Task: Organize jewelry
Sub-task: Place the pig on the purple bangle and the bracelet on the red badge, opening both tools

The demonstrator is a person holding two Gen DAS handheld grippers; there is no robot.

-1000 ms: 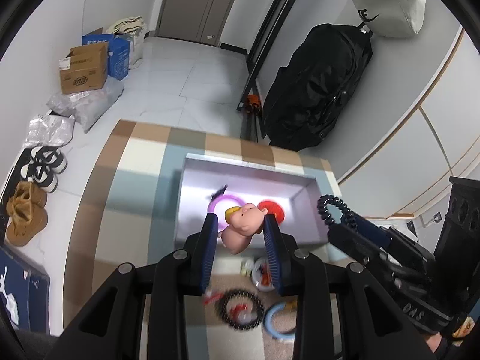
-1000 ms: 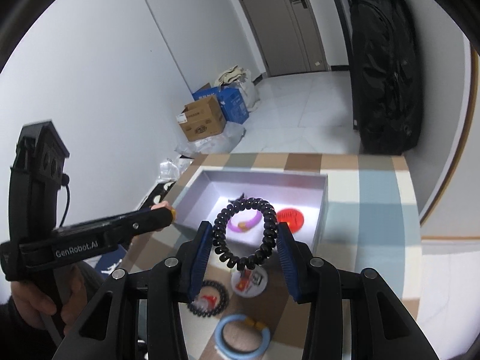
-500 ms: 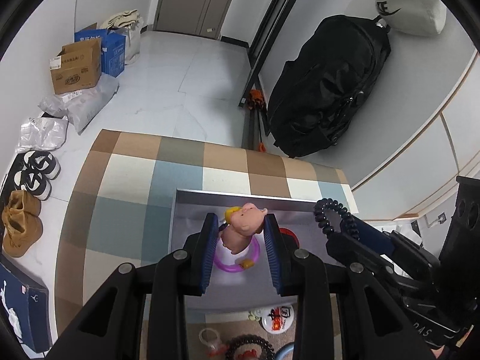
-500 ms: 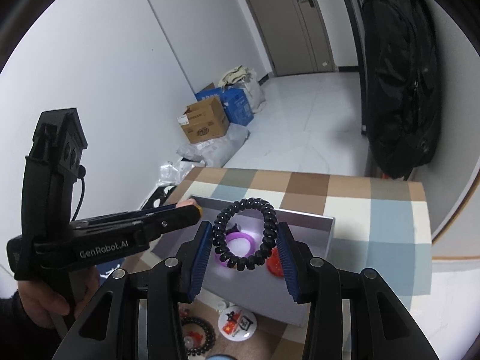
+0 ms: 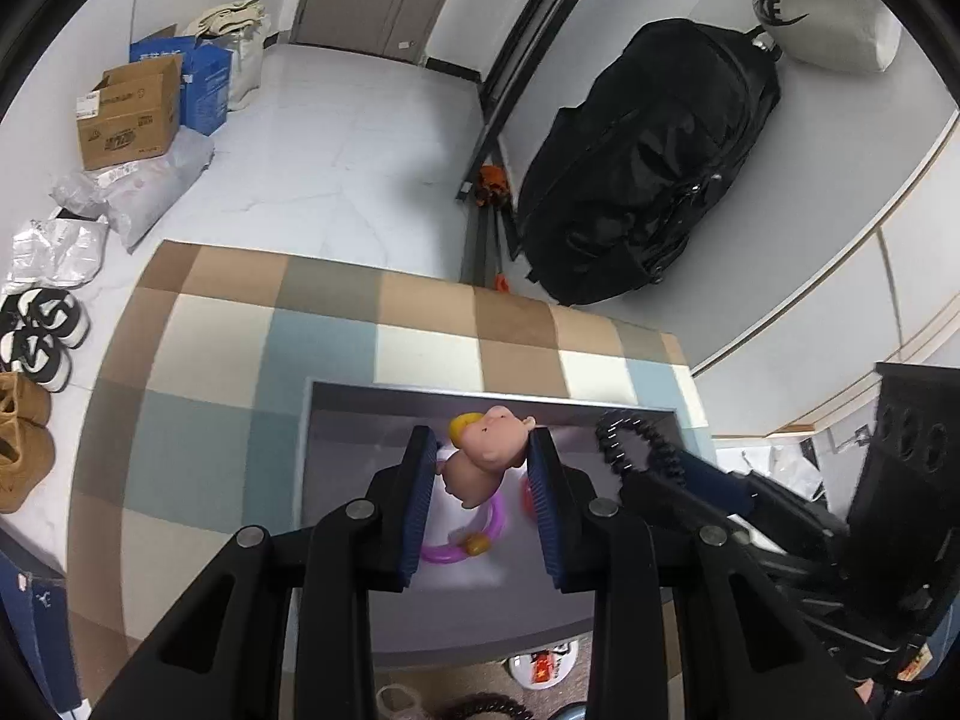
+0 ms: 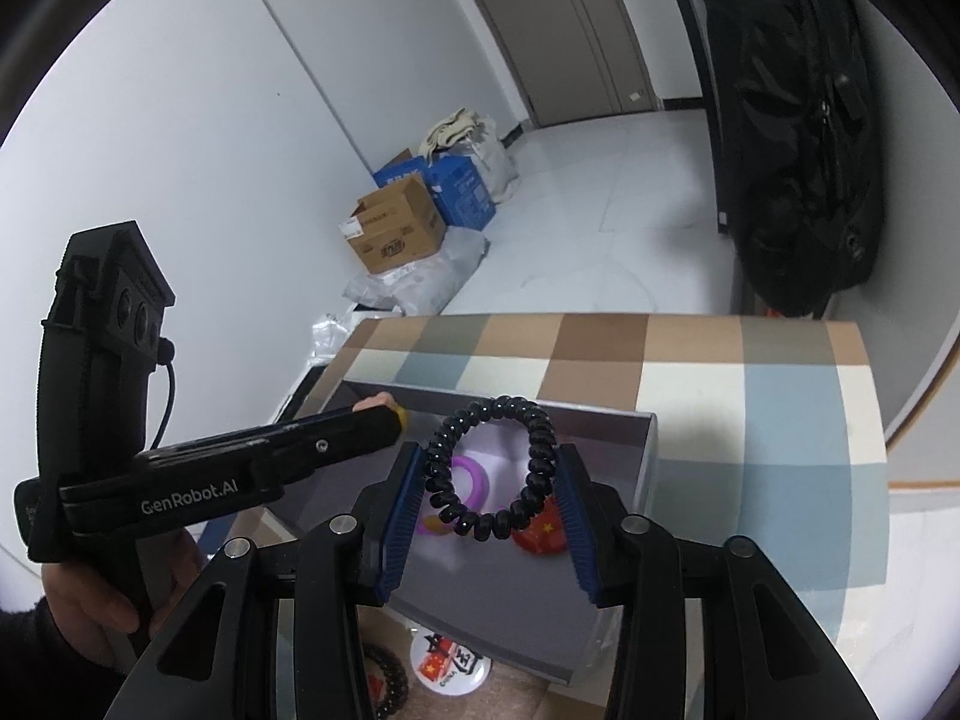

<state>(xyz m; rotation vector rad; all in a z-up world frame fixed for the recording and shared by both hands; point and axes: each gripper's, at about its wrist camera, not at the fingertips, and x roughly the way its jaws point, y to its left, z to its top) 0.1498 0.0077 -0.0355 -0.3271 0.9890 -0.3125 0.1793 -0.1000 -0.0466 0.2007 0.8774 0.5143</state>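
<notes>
Both grippers hover over an open grey box point(image 5: 336, 420) that sits on a checked tablecloth point(image 5: 240, 348) of brown, cream and blue squares.

On the left, the left gripper point(image 5: 480, 450) is clamped on a small pink pig figure with a yellow tuft point(image 5: 489, 450); its blue ribbed pads press the figure from both sides, and the pig hangs above the box's floor, near the far wall. In the right wrist view the same gripper point(image 6: 384, 414) reaches in from the left, held by a hand point(image 6: 90, 594) in a dark sleeve, with the pig's tip just peeking past its end.

Inside the box, a purple ring with an orange bead point(image 5: 465, 540) lies on the floor below the pig, and a red round piece point(image 6: 540, 531) lies to its right.

Further right, the right gripper point(image 6: 486, 480) holds a black coiled hair tie point(image 6: 486, 468) stretched between its pads, upright as a loop above the box's interior. The pads touch the coil on both sides.

On the cloth in front of the box's near wall lie a white round badge with red markings point(image 6: 450, 660) and a black beaded bracelet point(image 6: 390, 684), only partly visible behind the fingers.
</notes>
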